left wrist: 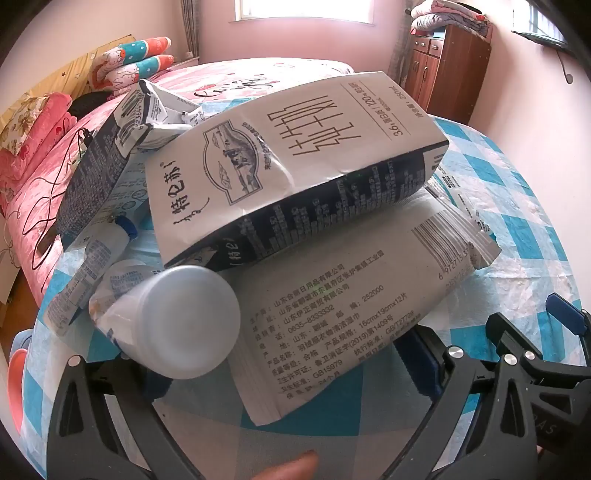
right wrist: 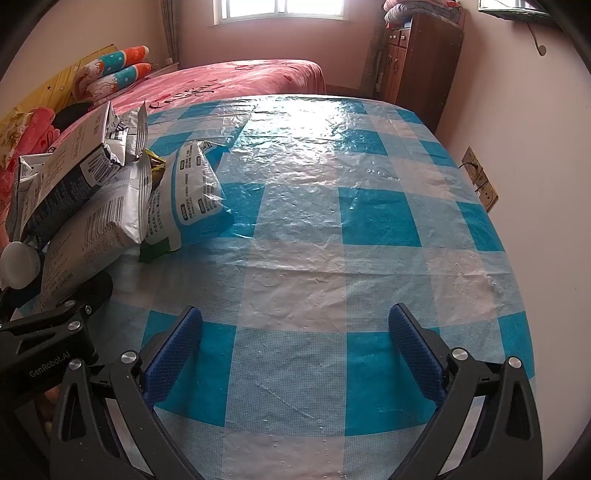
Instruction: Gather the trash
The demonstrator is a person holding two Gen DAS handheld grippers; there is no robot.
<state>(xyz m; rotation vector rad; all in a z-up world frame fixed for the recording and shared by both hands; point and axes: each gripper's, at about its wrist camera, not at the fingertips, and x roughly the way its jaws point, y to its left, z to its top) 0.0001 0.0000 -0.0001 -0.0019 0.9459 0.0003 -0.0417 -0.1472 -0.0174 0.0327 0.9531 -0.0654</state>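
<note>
A pink bed [right wrist: 236, 79], wooden cabinet [right wrist: 417, 55] and perhaps folded quilts [left wrist: 452, 16].

A pile of trash lies on a blue-and-white checked tablecloth [left wrist: 517, 206]. A white milk carton [left wrist: 295, 166] lies on its side atop a flat wet-wipe packet [left wrist: 351, 306]. Near left, a white plastic bottle [left wrist: 184, 321] points its base at the camera, resting against the packet. Farther left lie a dark carton [left wrist: 96, 173] and a crumpled wrapper [left wrist: 166, 110]. The left gripper [left wrist: 291, 365] stands wide open around the packet's near end, its pads not pressing it. A pink bed [left wrist: 48, 177] lies beyond.
</note>
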